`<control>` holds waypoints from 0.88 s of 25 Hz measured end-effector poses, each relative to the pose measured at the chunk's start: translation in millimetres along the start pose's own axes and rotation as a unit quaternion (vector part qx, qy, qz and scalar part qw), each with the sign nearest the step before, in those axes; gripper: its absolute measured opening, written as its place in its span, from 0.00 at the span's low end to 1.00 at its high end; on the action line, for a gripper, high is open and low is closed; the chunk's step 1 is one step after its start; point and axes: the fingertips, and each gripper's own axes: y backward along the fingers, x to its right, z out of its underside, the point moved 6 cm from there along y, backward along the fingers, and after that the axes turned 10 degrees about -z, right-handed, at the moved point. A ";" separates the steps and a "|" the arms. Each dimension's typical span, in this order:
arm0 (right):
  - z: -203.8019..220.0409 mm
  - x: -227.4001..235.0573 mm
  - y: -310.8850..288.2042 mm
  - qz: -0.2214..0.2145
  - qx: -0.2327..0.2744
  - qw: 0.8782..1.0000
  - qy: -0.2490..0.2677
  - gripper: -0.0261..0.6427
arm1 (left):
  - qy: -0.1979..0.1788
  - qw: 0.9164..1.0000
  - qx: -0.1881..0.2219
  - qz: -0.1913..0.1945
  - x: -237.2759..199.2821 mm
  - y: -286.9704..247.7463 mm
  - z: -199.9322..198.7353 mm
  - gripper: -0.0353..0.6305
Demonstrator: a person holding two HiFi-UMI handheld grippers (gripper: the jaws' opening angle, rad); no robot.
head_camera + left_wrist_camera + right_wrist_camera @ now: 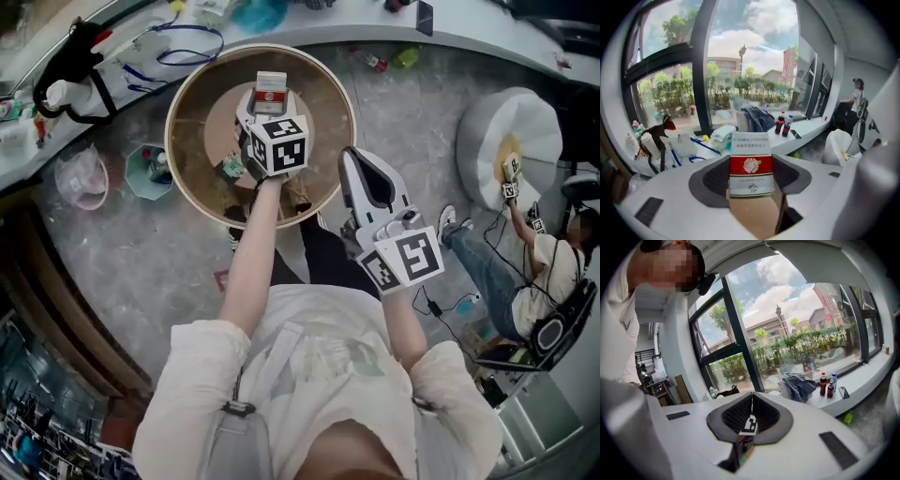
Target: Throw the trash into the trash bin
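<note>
A red and white carton [271,91] is pinched upright between the pads of my left gripper [270,101], which hangs over the round tan trash bin [324,94] on the floor. The left gripper view shows the same carton [751,164] filling the gap of the left gripper [751,176]. Several pieces of trash [231,168] lie in the bin. My right gripper [351,157] is beside the bin's right rim, its jaws together with nothing in them. In the right gripper view, the right gripper [751,397] shows only a thin slit between its pads.
A curved white counter [394,28] runs along the far side, with lanyards, bottles [783,124] and a cloth on it. A plastic bag [82,178] and a teal container [150,171] sit left of the bin. A white beanbag [506,141] and a seated person [548,272] are at the right.
</note>
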 end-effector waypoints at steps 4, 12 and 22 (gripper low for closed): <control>-45.6 -33.0 -20.4 -0.026 0.054 0.998 0.021 0.06 | 0.002 0.992 0.125 -0.013 -50.4 57.3 -85.6 0.48; -107.5 -120.2 -55.3 -0.085 0.120 0.983 0.110 0.06 | 0.013 0.956 0.290 -0.042 -160.0 212.8 -178.1 0.48; -139.3 -227.7 -110.4 -0.189 0.160 0.950 0.189 0.06 | 0.078 0.913 0.393 -0.070 -244.8 332.4 -194.8 0.48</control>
